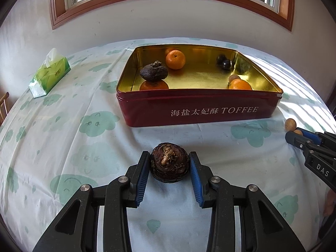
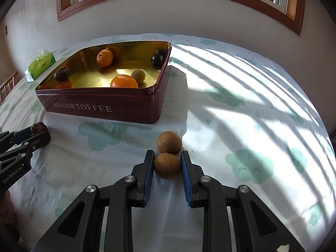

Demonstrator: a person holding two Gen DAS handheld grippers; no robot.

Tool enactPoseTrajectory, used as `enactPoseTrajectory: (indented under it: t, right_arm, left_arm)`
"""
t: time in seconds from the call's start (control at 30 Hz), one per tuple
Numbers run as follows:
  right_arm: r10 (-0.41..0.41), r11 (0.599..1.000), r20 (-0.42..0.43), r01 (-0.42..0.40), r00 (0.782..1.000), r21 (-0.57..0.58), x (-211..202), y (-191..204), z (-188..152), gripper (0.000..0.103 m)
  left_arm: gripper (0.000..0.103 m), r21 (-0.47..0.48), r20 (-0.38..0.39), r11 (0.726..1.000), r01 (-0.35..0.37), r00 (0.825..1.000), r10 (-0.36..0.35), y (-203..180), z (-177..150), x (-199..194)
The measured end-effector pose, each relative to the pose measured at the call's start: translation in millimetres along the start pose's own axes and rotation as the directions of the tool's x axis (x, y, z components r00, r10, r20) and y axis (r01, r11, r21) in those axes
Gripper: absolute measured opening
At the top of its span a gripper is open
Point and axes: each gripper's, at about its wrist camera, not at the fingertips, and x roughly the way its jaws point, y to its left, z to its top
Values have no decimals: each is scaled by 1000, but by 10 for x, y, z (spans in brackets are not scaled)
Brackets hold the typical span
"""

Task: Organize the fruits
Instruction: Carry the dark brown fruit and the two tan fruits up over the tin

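Red tin (image 1: 199, 109) marked TOFFEE stands on the cloud-print cloth (image 1: 63, 138), already holding oranges and dark fruits. Left gripper (image 1: 169, 166): a dark, wrinkled fruit (image 1: 169, 164) sits squarely between its blue pads, which look closed against its sides — grasped, by my judgement. Right gripper (image 2: 167, 164): fingers bracket the nearer brown fruit (image 2: 167, 165), touching or nearly so; a second brown fruit (image 2: 169, 142) lies just beyond, touching it. Key relation — the tin lies straight ahead of the left gripper but ahead and to the left of the right one, so the left is better placed to deliver first.
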Motion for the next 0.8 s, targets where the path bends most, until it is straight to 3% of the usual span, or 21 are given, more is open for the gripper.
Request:
enactPoseTrajectory:
  t: [0.8]
  right_arm:
    - [5, 998, 5, -5, 1000, 55, -159, -33, 10, 22]
  left_arm:
    - [38, -50, 20, 999, -1, 1000, 2, 136, 5, -157]
